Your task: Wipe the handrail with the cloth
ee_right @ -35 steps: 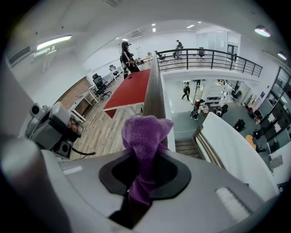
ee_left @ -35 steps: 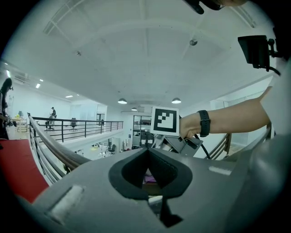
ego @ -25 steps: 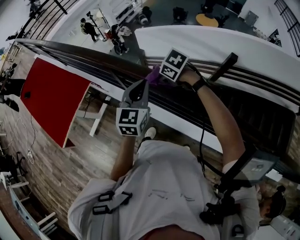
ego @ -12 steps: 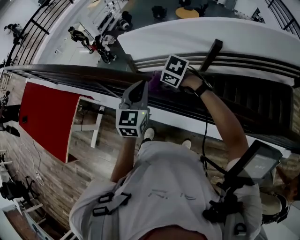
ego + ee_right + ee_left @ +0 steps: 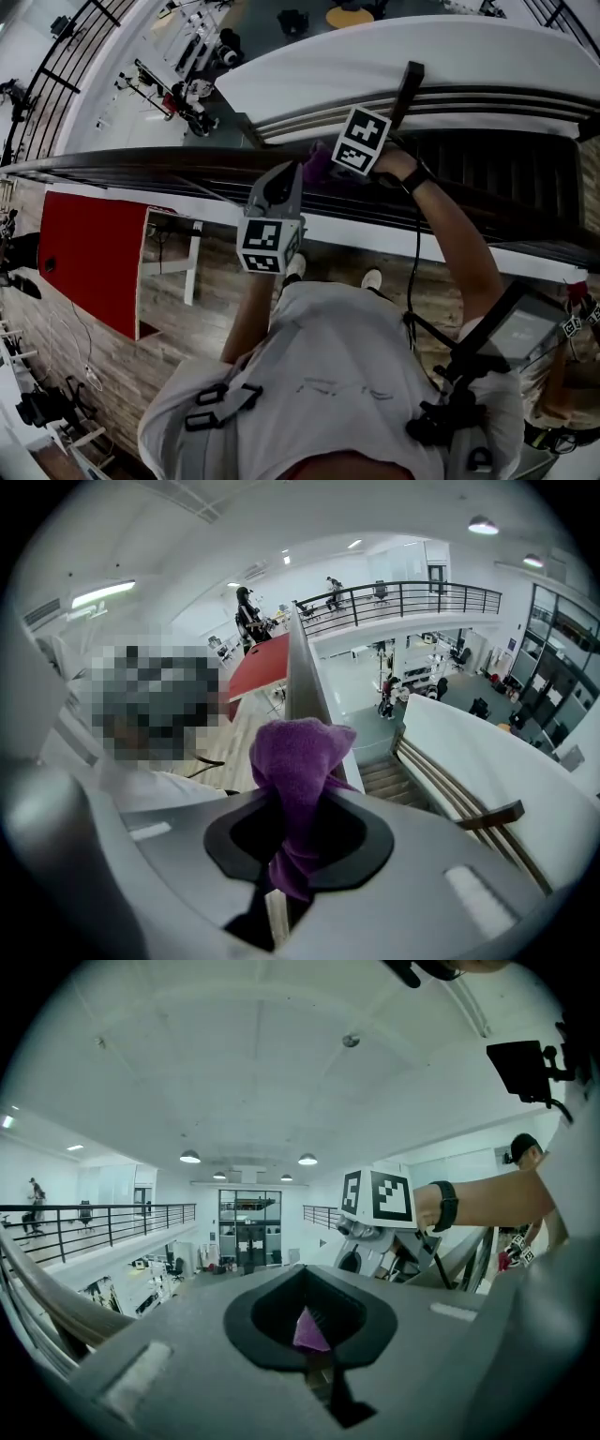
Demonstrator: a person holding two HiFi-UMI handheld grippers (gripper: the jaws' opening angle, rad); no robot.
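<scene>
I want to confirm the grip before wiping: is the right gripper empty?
No, the right gripper is shut on the purple cloth, which bunches up above its jaws.

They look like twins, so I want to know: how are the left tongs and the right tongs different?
The right tongs grip a big bunch of the purple cloth; the left tongs seem to pinch only a small corner of it. The right tongs reach farther out, at the handrail, while the left tongs sit nearer the person. Both are grey and closed on the same cloth.
</scene>
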